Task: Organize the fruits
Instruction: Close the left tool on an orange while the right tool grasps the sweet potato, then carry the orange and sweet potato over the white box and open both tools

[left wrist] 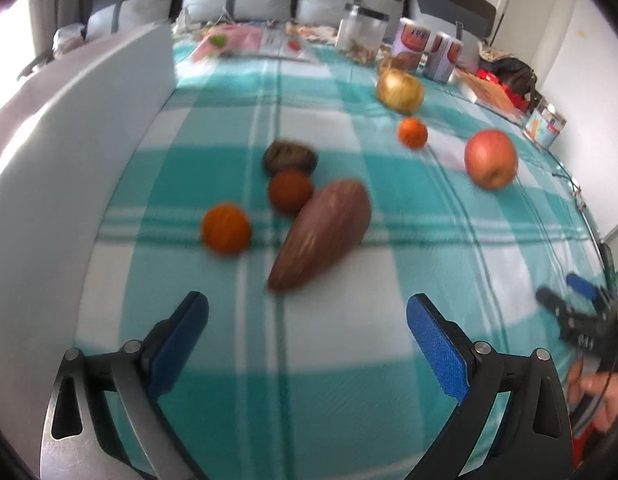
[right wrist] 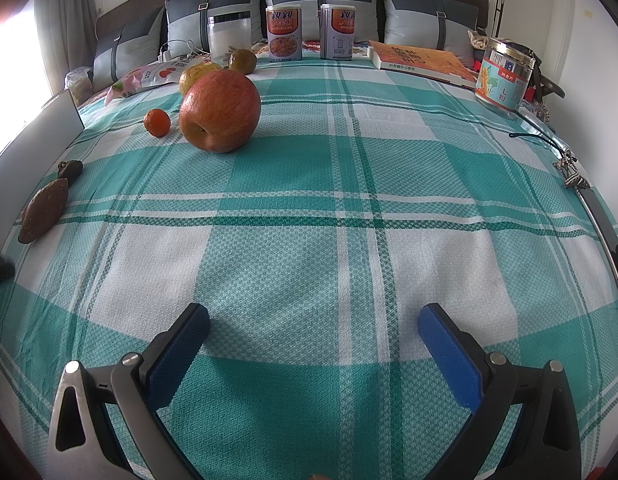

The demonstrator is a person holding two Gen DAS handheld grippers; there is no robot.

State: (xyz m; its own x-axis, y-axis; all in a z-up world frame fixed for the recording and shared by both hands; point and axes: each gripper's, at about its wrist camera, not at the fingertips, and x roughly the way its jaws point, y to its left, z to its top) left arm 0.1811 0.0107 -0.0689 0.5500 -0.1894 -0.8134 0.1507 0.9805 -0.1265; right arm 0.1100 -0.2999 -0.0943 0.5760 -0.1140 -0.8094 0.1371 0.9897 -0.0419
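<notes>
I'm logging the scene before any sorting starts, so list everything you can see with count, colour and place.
apple: 1, red, mid cloth.
small oranges: 2, orange; one left of the sweet potato, one near the onion.
sweet potato: 1, purple-brown, centre of the left view.
round reddish-brown fruit: 1, touching the sweet potato's far end.
dark brown lump: 1, behind it; blurred.
onion: 1, golden, far side.
cans: 2, silver-orange, by the pillows.
clear jars: 2; one left of the cans, one labelled far right.
book: 1, orange.
checked cloth: 1, teal-white.
left gripper: open, empty.
right gripper: open, empty.
</notes>
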